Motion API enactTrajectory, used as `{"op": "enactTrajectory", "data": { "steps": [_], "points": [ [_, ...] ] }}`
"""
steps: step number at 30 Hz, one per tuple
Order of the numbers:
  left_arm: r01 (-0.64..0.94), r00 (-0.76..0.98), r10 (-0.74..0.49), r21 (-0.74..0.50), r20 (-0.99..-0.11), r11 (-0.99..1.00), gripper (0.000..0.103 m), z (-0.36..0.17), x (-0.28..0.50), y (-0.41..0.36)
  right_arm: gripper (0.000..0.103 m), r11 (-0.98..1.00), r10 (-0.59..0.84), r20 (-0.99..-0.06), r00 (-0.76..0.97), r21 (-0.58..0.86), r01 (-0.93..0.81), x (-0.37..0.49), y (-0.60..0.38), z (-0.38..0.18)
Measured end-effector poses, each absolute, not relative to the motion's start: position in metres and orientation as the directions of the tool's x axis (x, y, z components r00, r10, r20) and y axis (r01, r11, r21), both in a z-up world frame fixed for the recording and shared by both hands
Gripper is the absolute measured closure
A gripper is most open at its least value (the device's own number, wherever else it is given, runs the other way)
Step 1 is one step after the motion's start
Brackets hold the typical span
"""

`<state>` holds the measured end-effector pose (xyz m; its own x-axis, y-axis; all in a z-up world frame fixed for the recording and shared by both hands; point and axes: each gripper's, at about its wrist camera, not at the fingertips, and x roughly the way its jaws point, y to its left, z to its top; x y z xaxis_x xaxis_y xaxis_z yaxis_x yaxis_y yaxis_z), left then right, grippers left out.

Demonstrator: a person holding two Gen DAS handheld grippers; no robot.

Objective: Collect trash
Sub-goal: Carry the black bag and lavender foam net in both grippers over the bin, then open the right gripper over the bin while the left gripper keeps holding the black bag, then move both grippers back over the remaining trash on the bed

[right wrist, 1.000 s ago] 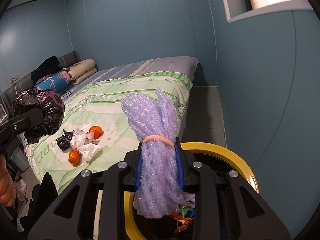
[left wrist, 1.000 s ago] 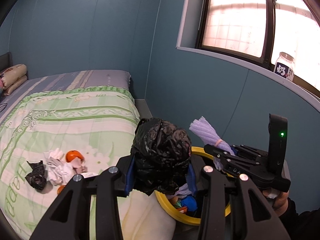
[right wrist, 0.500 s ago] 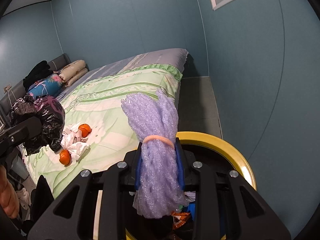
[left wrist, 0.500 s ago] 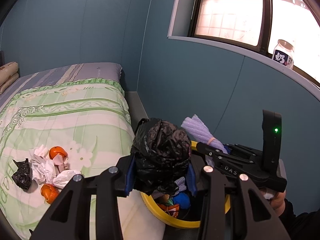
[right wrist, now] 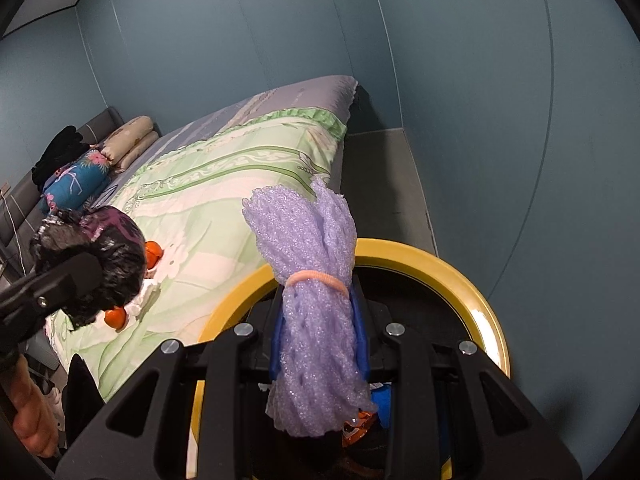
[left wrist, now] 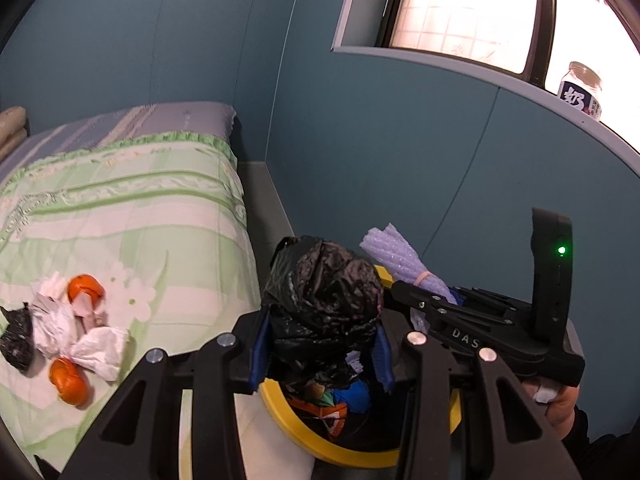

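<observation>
The yellow-rimmed bin (right wrist: 460, 276) sits on the floor right of the bed (left wrist: 120, 216). Above it, the left gripper (left wrist: 320, 344) clamps a black bag wad (left wrist: 324, 300) and the right gripper (right wrist: 318, 348) a purple foam bundle (right wrist: 312, 280). Released off-centre, either might bounce off the rim; tissues and orange peels (left wrist: 80, 288) wait on the bed.

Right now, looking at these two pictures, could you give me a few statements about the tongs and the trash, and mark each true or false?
1. The left tongs grip a crumpled black plastic bag. True.
2. The right tongs are empty. False: they clamp a purple foam net bundle.
3. The bin has a yellow rim. True.
4. The bed is cleared of trash. False: orange peels and tissues lie there.
5. The bin is empty. False: colourful trash shows inside.
</observation>
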<state>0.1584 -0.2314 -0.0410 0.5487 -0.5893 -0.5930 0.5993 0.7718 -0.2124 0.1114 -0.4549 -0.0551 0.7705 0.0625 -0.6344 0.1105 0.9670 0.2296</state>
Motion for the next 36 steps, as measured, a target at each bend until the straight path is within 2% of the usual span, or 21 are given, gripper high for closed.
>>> {"op": "enactTrajectory", "data": {
  "steps": [7,14,16,18,21,30,36],
  "points": [
    [0.598,0.495,-0.608,-0.264,-0.621,0.757,0.064,-0.059,0.168,-0.239,0.077,0.961,0.068,-0.647,0.759,0.246,0.124,0.112,-0.463,-0.061],
    [0.603,0.452,-0.656,-0.334,-0.605,0.724,0.062,-0.065,0.172,-0.236,0.073,0.963,0.062,-0.646,0.761,0.24,0.125,0.109,-0.464,-0.059],
    [0.597,0.457,-0.659,-0.343,-0.598,0.725,0.055,-0.065,0.172,-0.234,0.07,0.964,0.052,-0.646,0.761,0.23,0.13,0.107,-0.464,-0.058],
    [0.591,0.455,-0.664,-0.357,-0.594,0.724,0.049,-0.065,0.174,-0.231,0.061,0.965,0.044,-0.647,0.761,0.225,0.136,0.107,-0.465,-0.058],
    [0.583,0.455,-0.67,-0.373,-0.587,0.722,0.038,-0.064,0.175,-0.227,0.057,0.963,0.033,-0.646,0.763,0.226,0.15,0.106,-0.467,-0.057],
    [0.559,0.501,-0.658,-0.37,-0.562,0.742,0.037,-0.051,0.178,-0.208,0.054,0.961,0.019,-0.624,0.781,0.228,0.159,0.1,-0.471,-0.047],
    [0.531,0.58,-0.621,-0.334,-0.527,0.779,0.033,-0.029,0.179,-0.181,0.053,0.969,0.044,-0.571,0.82,0.225,0.105,0.098,-0.456,-0.027]
  ]
}}
